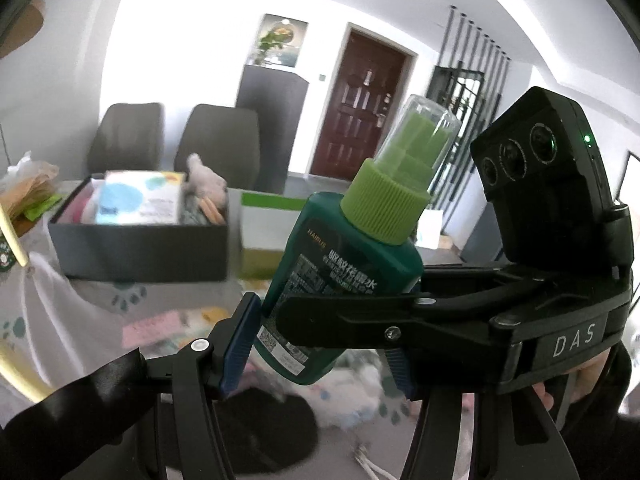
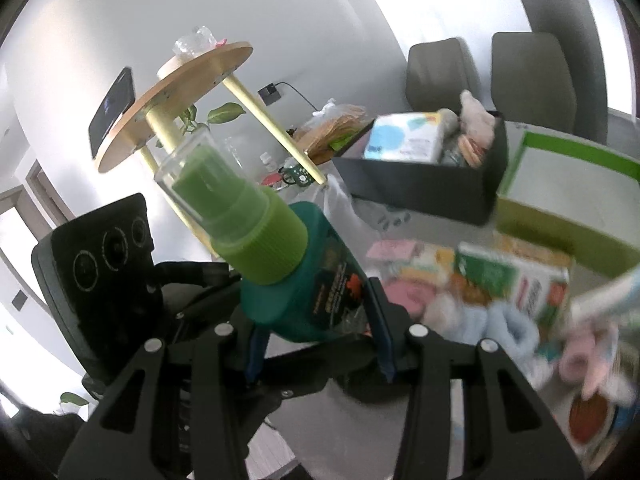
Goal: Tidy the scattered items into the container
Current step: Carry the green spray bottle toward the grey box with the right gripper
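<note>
The right gripper (image 2: 320,344) is clenched on the lower body of a dark green spray bottle (image 2: 308,276), its blue pads pressing the two flat sides. The left gripper (image 1: 316,344) grasps the same bottle (image 1: 320,292) from the other side, one blue pad (image 1: 240,344) flat against the label, so both claws share the load (probably to keep the tall bottle from swinging). The bottle tilts, its lime green cap (image 1: 384,208) and clear cover uppermost, held in the air above the table. Beyond it sits the black box (image 1: 140,248), the container, already holding a blue and white packet (image 1: 140,200) and a soft toy (image 1: 206,180). The bottle is still outside the box, near it. A green and white carton (image 2: 568,200) stands just beside the box, and small items lie scattered, blurred, on the patterned tablecloth (image 1: 132,300) below
</note>
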